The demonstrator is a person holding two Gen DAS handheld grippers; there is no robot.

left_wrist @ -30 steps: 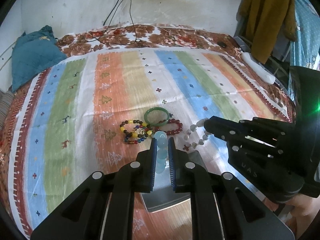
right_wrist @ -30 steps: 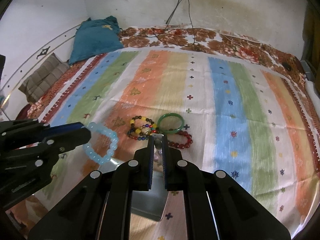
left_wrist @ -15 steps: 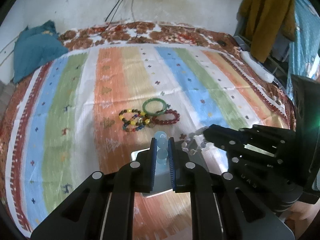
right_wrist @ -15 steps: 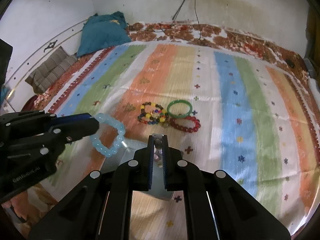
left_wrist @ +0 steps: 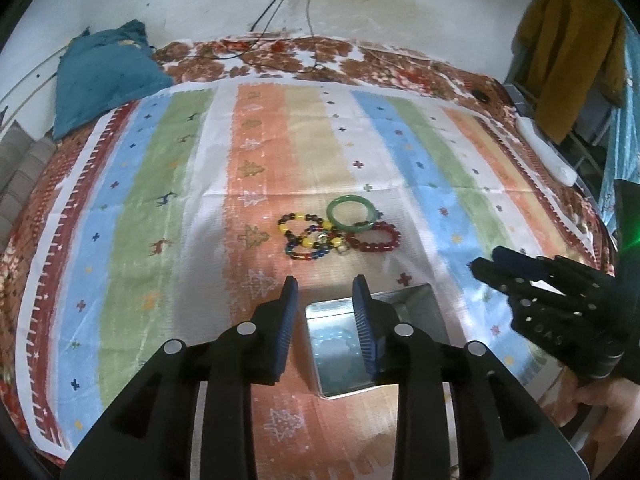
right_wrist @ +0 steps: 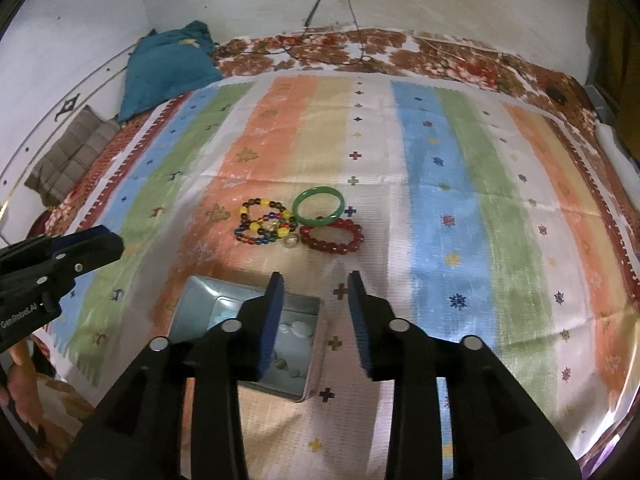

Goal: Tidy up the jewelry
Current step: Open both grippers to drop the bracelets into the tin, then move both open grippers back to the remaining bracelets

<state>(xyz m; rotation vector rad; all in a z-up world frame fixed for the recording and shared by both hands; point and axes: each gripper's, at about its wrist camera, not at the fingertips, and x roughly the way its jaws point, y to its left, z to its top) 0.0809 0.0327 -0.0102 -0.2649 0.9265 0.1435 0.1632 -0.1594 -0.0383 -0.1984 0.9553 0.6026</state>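
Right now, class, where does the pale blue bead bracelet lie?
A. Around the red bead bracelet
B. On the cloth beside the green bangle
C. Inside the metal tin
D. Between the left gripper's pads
C: the pale blue bead bracelet lies on the floor of the metal tin, below the open left gripper.

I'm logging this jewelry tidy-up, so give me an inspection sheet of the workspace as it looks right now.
Surface: striped blanket spread over a floral bed cover.
Job's things: open metal tin holding a pale blue bead bracelet and whitish beads; on the blanket beyond it, a green bangle, red bead bracelet, multicolour bead bracelets and a small ring.
Clutter: teal pillow, folded grey cloth.
Grippers: left gripper and right gripper have just been opening; both open, nothing between the jaws, above the tin.
Cables: black cables hang down the wall onto the bed.
Surroundings: stained white wall, mustard garment hanging.
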